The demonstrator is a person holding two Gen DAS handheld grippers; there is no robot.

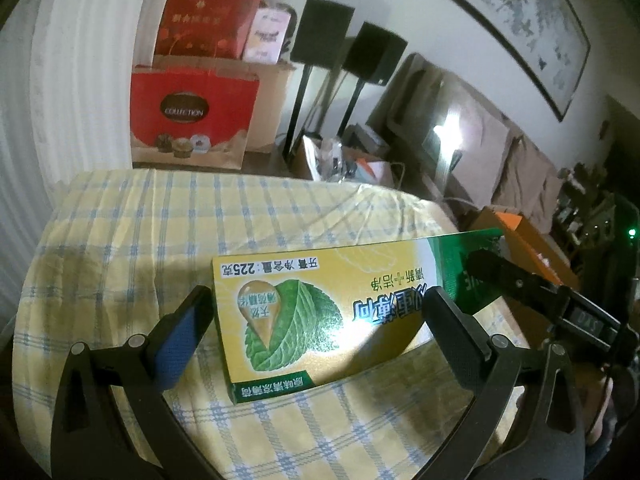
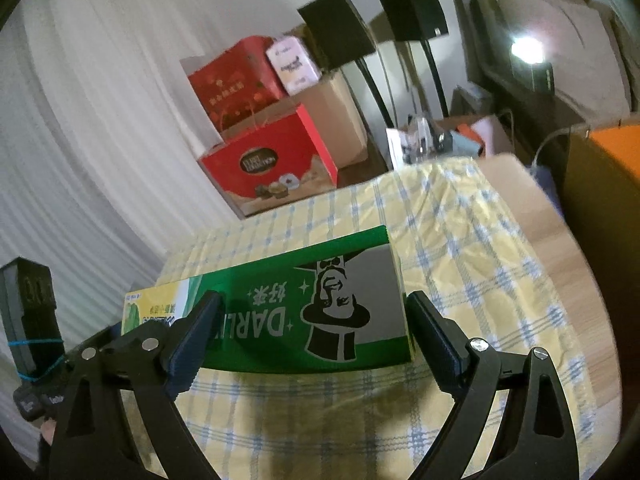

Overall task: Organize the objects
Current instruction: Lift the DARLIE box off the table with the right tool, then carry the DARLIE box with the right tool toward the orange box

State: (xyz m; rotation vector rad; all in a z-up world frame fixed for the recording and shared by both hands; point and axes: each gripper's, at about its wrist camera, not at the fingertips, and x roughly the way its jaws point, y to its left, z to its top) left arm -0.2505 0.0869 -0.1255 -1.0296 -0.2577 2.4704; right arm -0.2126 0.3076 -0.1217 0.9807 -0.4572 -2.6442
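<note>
Box (image 1: 320, 312) lies alone on the cloth (image 1: 132, 224), both grippers, left (image 1: 316, 336) and right (image 2: 312, 340), spread wide astride its ends, neither gripping, so organizing looks barely begun.

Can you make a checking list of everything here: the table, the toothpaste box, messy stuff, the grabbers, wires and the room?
Surface: table under a yellow-and-blue checked cloth, wrinkled.
Job's things: one long green-and-yellow cardboard toothpaste box lying flat on the cloth.
Clutter: nothing seen on the cloth besides the box.
Grippers: left gripper open, fingers either side of the box's yellow end, not touching; right gripper open around the green end.
Cables: a thin white cable beyond the table's far edge.
Surroundings: red gift bags, two black speakers on stands, a framed picture, white curtain, orange box.
</note>
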